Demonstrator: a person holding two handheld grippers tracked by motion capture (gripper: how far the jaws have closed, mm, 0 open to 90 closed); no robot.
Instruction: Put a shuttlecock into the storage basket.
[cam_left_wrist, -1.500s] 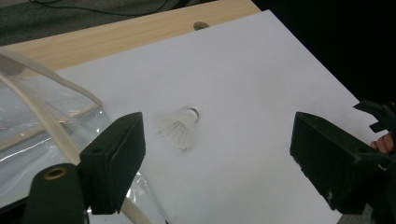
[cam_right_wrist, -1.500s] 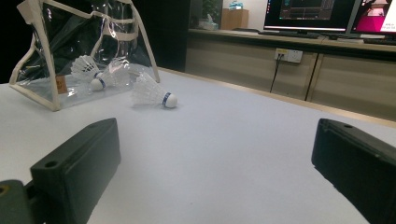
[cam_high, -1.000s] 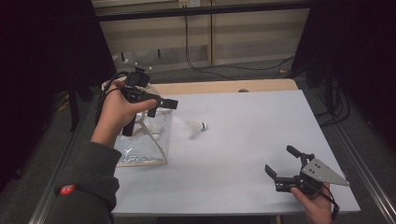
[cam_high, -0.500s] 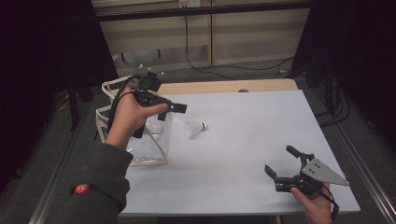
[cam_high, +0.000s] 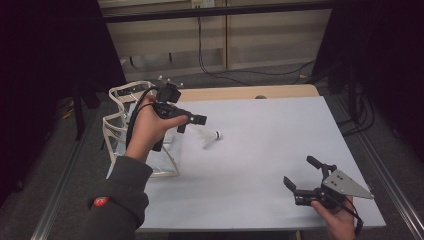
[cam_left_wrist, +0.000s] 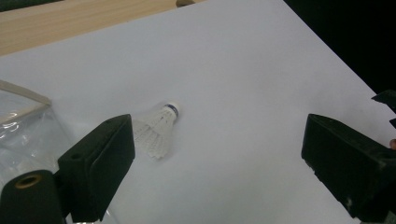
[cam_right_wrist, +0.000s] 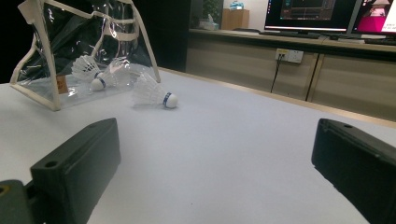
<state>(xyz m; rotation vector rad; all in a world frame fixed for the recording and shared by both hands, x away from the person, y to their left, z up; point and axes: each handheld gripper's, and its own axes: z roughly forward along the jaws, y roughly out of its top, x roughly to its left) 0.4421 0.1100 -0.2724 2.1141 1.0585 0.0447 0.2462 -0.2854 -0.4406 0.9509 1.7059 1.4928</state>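
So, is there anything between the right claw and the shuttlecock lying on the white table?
No. In the high view, bare white table lies between the right claw and the shuttlecock; the right gripper view shows likewise.

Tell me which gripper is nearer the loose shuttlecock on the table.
Left. The left gripper hovers just beside the shuttlecock, jaws open; the right gripper sits far off near the table's front edge.

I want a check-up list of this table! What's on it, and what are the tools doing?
Surface: white table, bare in the middle.
Job's things: shuttlecock lying on its side beside the clear bag; another shuttlecock in bag.
Clutter: nothing seen.
Grippers: left tool open above the bag's edge; right tool open, near front right corner.
Cables: black cable trails from left tool.
Surroundings: wall socket, monitors.
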